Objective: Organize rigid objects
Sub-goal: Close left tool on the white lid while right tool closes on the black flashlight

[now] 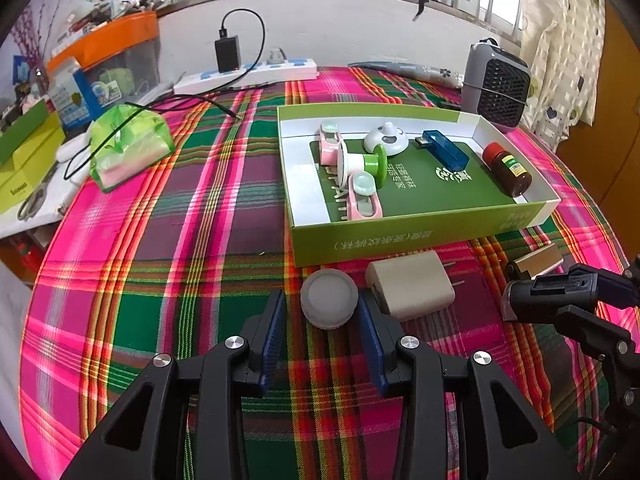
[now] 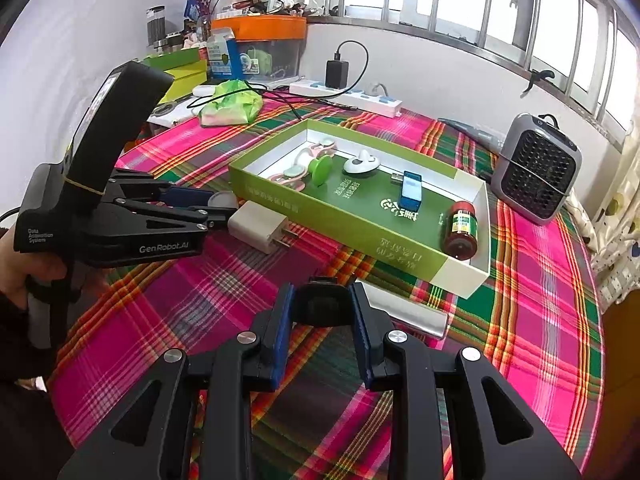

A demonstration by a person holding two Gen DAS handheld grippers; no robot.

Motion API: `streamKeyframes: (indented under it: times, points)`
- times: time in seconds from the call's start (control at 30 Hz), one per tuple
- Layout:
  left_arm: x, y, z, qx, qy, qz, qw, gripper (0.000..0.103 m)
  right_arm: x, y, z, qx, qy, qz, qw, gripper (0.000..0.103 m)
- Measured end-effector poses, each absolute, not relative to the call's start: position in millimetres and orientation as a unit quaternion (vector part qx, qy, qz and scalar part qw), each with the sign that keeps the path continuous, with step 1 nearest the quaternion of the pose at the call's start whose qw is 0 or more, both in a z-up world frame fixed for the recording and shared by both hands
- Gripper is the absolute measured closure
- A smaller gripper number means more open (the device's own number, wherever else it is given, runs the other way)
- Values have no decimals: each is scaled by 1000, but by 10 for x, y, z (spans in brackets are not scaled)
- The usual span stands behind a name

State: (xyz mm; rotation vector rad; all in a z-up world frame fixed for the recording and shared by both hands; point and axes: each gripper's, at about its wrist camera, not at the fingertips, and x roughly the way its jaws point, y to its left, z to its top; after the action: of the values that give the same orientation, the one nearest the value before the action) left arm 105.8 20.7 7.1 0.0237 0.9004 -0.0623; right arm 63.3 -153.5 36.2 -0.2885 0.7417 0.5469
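A green and white box on the plaid cloth holds two pink cases, a green and white spool, a white round gadget, a blue USB stick and a brown red-capped bottle. My left gripper is open around a grey round cap; the cap touches the right finger. A beige charger plug lies beside it. My right gripper is shut on a small black object.
A silver flat bar lies in front of the box. A grey heater stands at the back right. A power strip with a black adapter, a green pouch and cluttered bins are at the back left.
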Motion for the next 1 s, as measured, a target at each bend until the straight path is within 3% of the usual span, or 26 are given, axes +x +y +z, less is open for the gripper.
streamKeyframes:
  times: [0.17,0.37,1.0]
  points:
    - [1055,202,70,12,434,-30,901,68,629,-1539,374,-137,354,264,887,74]
    - [1057,202,74,16,431,-29,902,77,629,-1539,378,-135,355,265,886,74]
    - [1015,222,115,6,424,-31,905,77,651,-1572,381,-113,359,272,885,74]
